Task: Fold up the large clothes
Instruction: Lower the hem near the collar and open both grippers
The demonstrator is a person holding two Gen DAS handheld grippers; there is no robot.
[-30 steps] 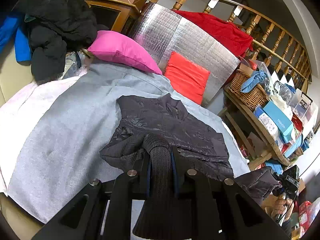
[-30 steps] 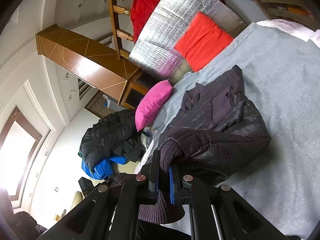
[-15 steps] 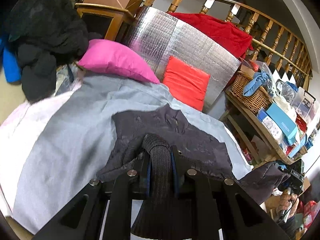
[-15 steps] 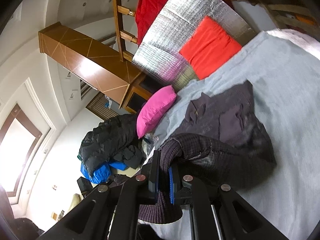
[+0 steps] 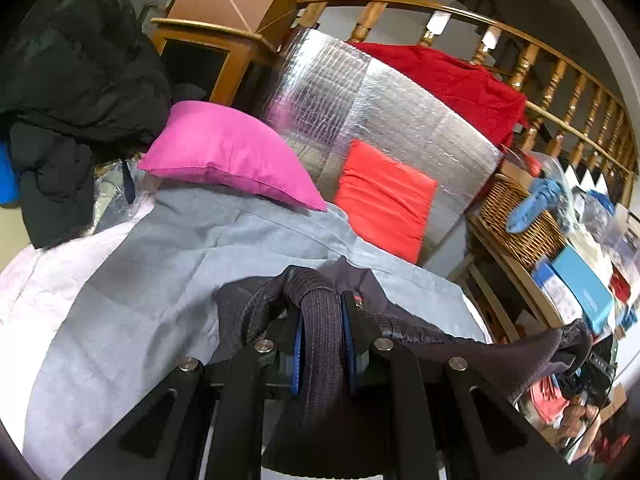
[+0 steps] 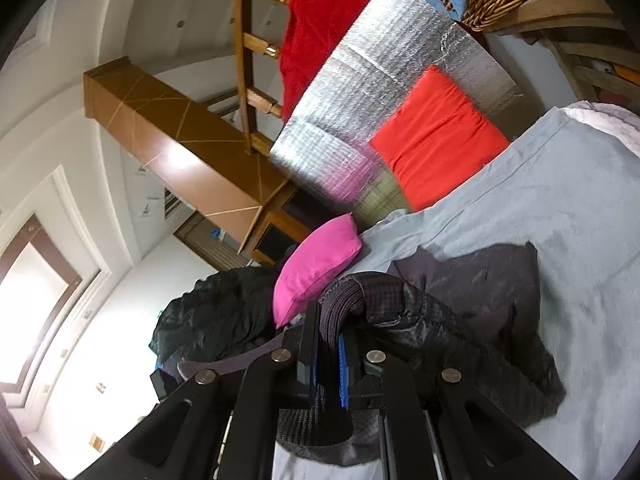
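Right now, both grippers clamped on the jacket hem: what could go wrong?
1. The left gripper and right gripper pinch only the ribbed hem of the jacket; it may slip out.
2. Carried further, the hem could overshoot the collar toward the pink pillow, leaving a crooked fold.

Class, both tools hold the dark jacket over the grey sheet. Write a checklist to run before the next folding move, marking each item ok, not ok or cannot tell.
1. Left tool clamped on the jacket's ribbed hem: ok.
2. Right tool clamped on the hem: ok.
3. Jacket lying flat: not ok, bunched.
4. Grey sheet bare around the jacket: ok.
5. Pink pillow apart from the jacket: ok.
6. Sleeves tucked in: cannot tell.
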